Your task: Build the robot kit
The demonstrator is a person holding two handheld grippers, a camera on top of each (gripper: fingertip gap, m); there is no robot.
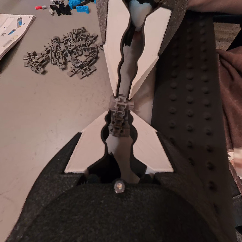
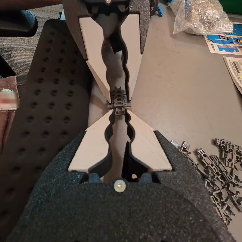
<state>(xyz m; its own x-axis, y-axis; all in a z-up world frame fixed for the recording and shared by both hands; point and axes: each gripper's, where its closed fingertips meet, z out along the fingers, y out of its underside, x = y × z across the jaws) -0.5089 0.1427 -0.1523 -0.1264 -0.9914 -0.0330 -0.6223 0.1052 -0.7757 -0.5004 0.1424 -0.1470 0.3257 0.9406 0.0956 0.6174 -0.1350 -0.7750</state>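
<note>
Over the grey tabletop [image 1: 39,117], bare beside its edge by a black chair [image 1: 189,104], the left claw [image 1: 118,121] and right claw [image 2: 119,113] are facing tip to tip, each gripping the grey track chain [image 1: 121,104] between them, loose grey links [image 1: 62,57] lying nearby.

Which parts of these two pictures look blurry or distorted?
Left wrist view: the chain between the tips is sharp, the near left hand-held gripper body soft, edges bowed by the wide lens. Right wrist view: the chain is slightly soft, the pile smears toward the corner.
</note>
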